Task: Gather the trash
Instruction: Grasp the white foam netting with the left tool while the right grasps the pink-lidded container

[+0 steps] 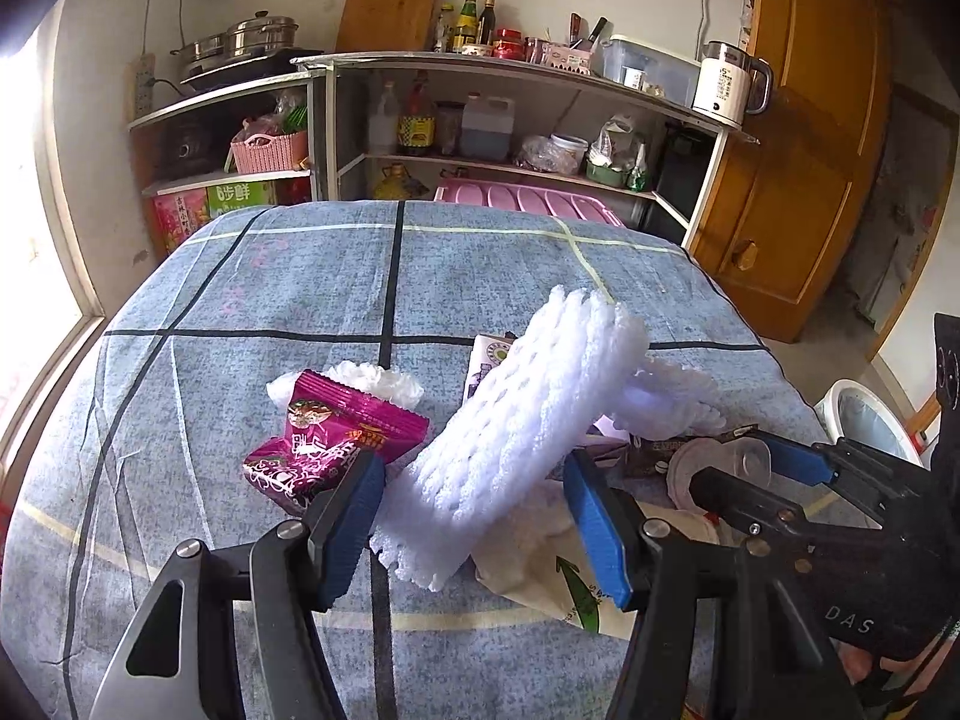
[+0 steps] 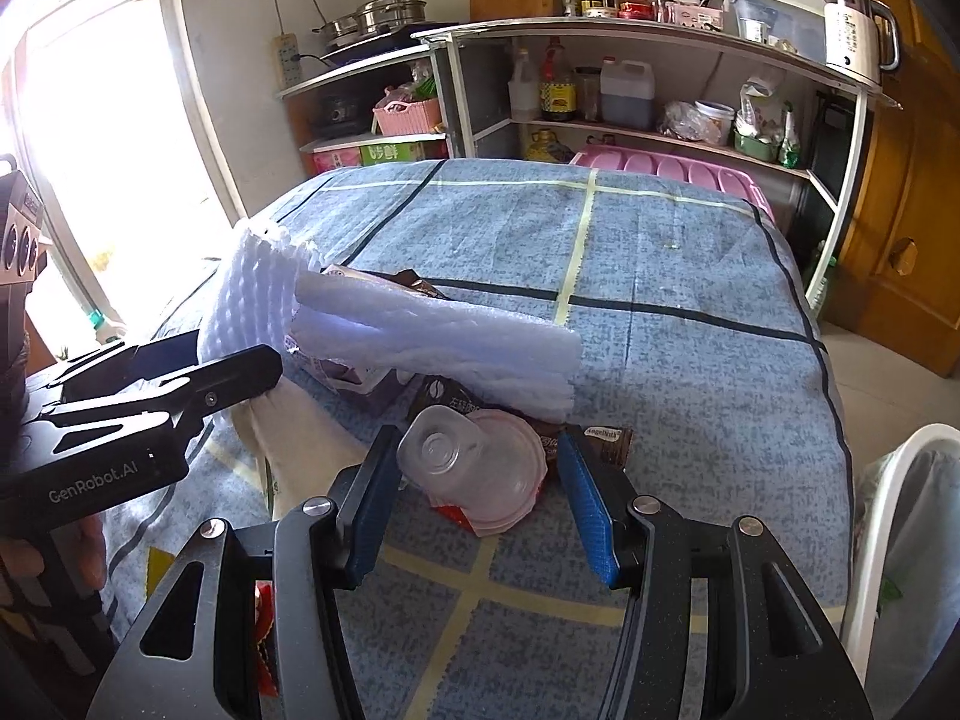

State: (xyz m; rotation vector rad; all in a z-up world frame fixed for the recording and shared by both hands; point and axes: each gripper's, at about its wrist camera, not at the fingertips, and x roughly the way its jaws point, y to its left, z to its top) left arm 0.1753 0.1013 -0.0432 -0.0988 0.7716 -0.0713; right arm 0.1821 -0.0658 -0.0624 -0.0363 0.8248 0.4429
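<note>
My left gripper point(image 1: 474, 468) is shut on a white foam net sleeve point(image 1: 516, 414), which tilts up off the blue checked tablecloth point(image 1: 240, 300). A magenta snack wrapper point(image 1: 324, 444) lies just left of it, with a second foam net point(image 1: 360, 381) behind. In the right wrist view my right gripper point(image 2: 479, 450) stands open around a clear plastic cup point(image 2: 444, 450) lying on pink-white lids point(image 2: 510, 480). The left pad touches the cup and the right pad is slightly apart. A long foam sleeve point(image 2: 432, 336) and brown wrappers point(image 2: 606, 444) lie behind.
A white bin with a liner point(image 2: 900, 516) stands at the table's right edge. A cream bag with a green arrow point(image 1: 558, 576) lies under the foam. Shelves of bottles and pots point(image 1: 510, 120), a pink tub point(image 1: 528, 204) and a wooden door point(image 1: 810, 150) are behind the table.
</note>
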